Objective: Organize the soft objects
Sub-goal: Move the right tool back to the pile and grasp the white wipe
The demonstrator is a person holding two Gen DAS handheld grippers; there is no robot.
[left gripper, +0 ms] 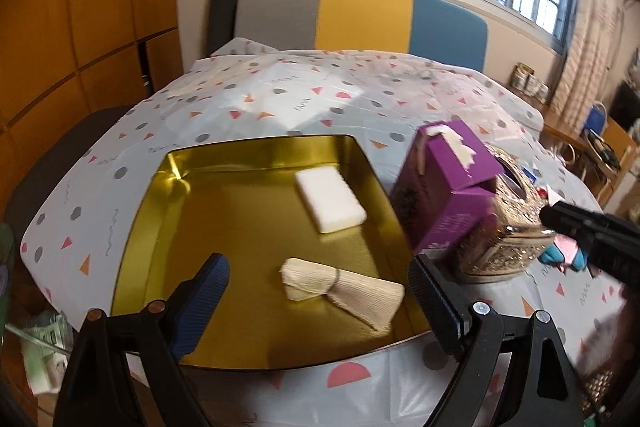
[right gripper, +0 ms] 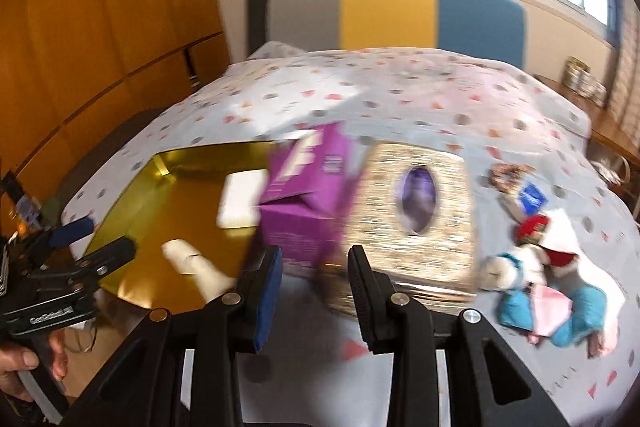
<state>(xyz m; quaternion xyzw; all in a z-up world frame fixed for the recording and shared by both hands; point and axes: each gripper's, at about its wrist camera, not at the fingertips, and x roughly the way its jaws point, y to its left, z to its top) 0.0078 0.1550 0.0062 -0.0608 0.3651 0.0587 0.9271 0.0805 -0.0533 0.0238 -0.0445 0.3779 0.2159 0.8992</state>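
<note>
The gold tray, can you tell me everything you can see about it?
The gold tray is a shallow, shiny, metal-looking rectangle with low upright walls and rounded corners. It lies flat on the patterned tablecloth. Inside rest a white sponge-like block near the back and a rolled beige cloth with a band around it near the front. A purple box stands against its right side.

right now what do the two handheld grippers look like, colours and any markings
Both are black plastic two-finger tools with round silver and copper-coloured rivets at the linkage joints. On the left gripper one finger wears a ribbed blue pad, the other a ribbed black one. The right gripper has the same blue-and-black pairing. White lettering on the left gripper's body is too blurred to read.
</note>
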